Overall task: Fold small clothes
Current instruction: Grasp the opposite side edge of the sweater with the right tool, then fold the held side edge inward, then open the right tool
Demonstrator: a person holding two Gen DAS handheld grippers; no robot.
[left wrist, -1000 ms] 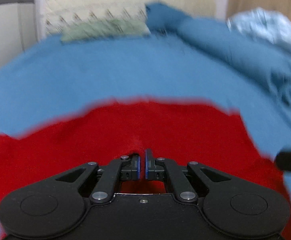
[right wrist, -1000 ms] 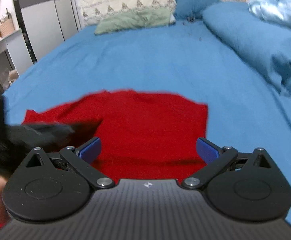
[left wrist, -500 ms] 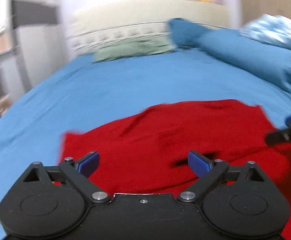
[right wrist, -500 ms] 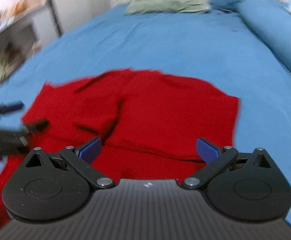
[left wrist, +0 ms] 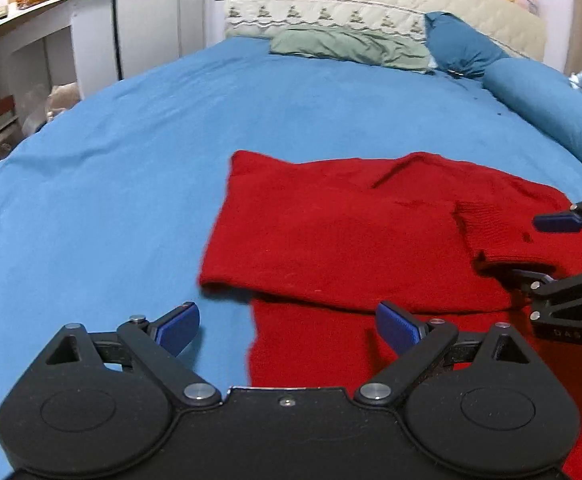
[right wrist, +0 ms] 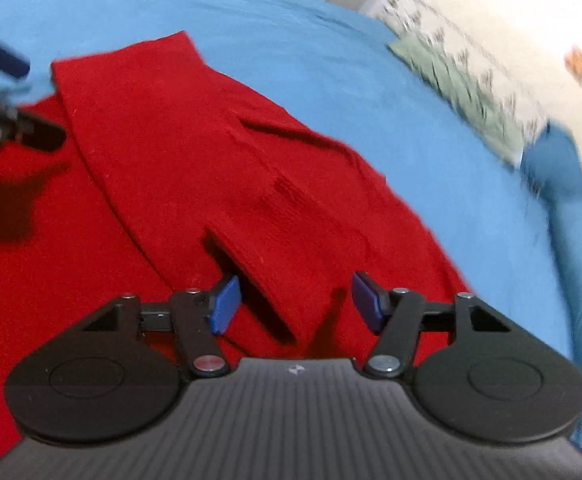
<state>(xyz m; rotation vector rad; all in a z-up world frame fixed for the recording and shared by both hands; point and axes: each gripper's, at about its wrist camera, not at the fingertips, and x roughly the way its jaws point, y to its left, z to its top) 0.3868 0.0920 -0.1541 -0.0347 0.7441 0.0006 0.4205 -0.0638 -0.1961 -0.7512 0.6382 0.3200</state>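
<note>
A red knit garment [left wrist: 351, 232] lies on the blue bedsheet [left wrist: 111, 168], its far part folded over onto the near part. My left gripper [left wrist: 287, 326] is open and empty, just above the garment's near left edge. My right gripper [right wrist: 291, 300] is open, with its jaws on either side of a raised ribbed cuff [right wrist: 267, 264] of the garment [right wrist: 171, 152]. The right gripper also shows at the right edge of the left wrist view [left wrist: 571, 256], at the cuff [left wrist: 491, 232]. The left gripper shows blurred at the left edge of the right wrist view [right wrist: 3, 92].
A green pillow [left wrist: 347, 46] and a blue pillow [left wrist: 459, 46] lie at the head of the bed by the quilted headboard [left wrist: 371, 4]. A rolled blue duvet [left wrist: 551, 108] runs along the right. White shelving [left wrist: 31, 52] stands left of the bed.
My left gripper opened and let go of the red garment, then drew back to the left. My right gripper stayed open, swung round and came down over the cuff.
</note>
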